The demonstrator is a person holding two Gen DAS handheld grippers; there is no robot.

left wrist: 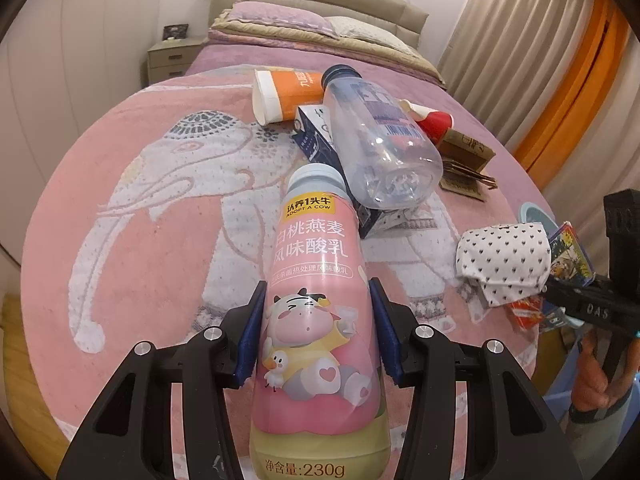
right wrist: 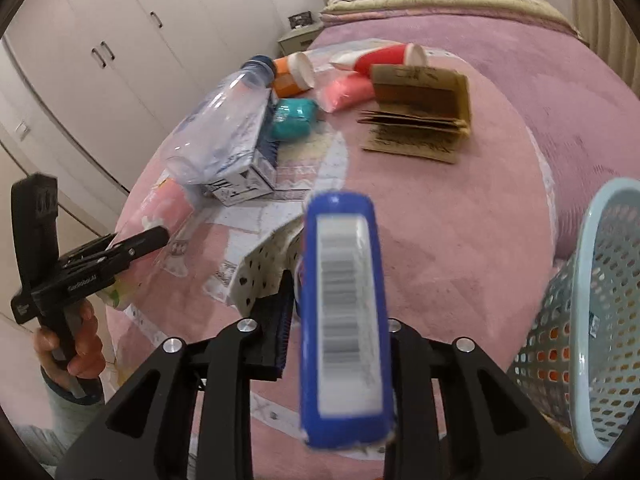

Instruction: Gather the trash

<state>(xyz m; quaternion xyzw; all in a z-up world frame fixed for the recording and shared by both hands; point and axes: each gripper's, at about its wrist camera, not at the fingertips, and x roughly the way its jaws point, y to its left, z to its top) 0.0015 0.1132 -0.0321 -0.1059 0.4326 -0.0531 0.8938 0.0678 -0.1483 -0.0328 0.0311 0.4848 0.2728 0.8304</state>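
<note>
Bed (left wrist: 120,208), pink-blanketed: one clear bottle (left wrist: 380,136), three paper cups and one carton are strewn. One yogurt bottle (left wrist: 316,300) is clamped by the left gripper (left wrist: 316,328); one blue packet (right wrist: 344,312) sits between the right gripper's (right wrist: 340,344) jaws, grip uncertain, beside one basket (right wrist: 600,320).

Yogurt bottle (left wrist: 316,300) — between clamped jaws

Glossy printed plastic sleeve on the yogurt bottle (left wrist: 316,300). Clear, smooth plastic on the empty bottle (left wrist: 376,136). Matt, nubby woven cloth for the elephant blanket (left wrist: 152,208). Rough brown corrugated cardboard (right wrist: 420,116), folded flat. Perforated pale blue plastic basket (right wrist: 600,320). Shiny blue wrapper (right wrist: 344,320), blurred, probably plastic film. Soft polka-dot cloth (left wrist: 504,260).
</note>
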